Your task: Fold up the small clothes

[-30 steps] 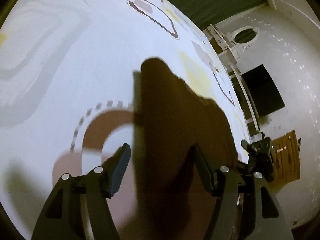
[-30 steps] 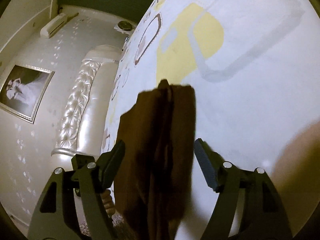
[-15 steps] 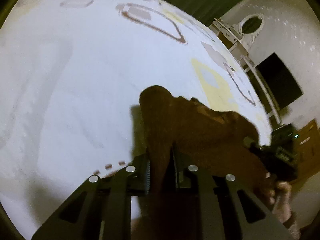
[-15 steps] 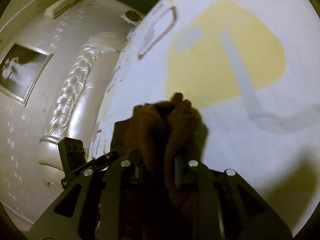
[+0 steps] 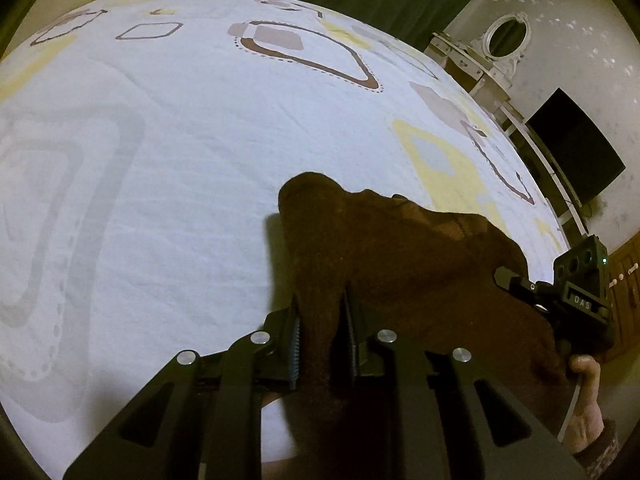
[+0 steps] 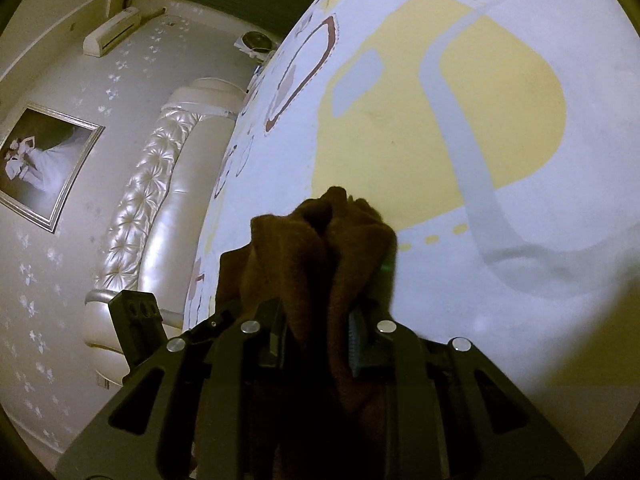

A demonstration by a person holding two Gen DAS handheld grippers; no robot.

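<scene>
A brown garment (image 5: 400, 264) is pinched between the pads of the left gripper (image 5: 320, 340), a thick gathered ridge of cloth being clamped right at the fingertips, so that this gripper is closed on the fabric and nothing of the jaws' gap is left free. The same garment (image 6: 320, 248) is likewise clamped by the right gripper (image 6: 316, 340), where several bunched layers are seen rising out of the closed pads and flopping over just ahead of them. Beyond the left gripper's tips the cloth is spread forward and to the right, draped loosely toward the other gripper, which is seen there with a hand (image 5: 584, 400) behind it. From the way it sags, creases and piles up, the material is judged to be soft, limp and light, with a fuzzy, knit-like surface that should not slip easily out of ribbed pads; no stiffness can be relied on, so any unsupported part will be expected to droop. Hold is best taken at an edge or corner, with the layers gathered fully between the pads, and the two grips kept well apart so that the cloth is stretched flat. Whether an edge or only a mid-cloth fold is presently caught cannot be told. Farther out, under and beyond the garment, a white patterned bedsheet (image 5: 180, 160) is seen, and beyond the right gripper a tufted headboard (image 6: 160, 184).
</scene>
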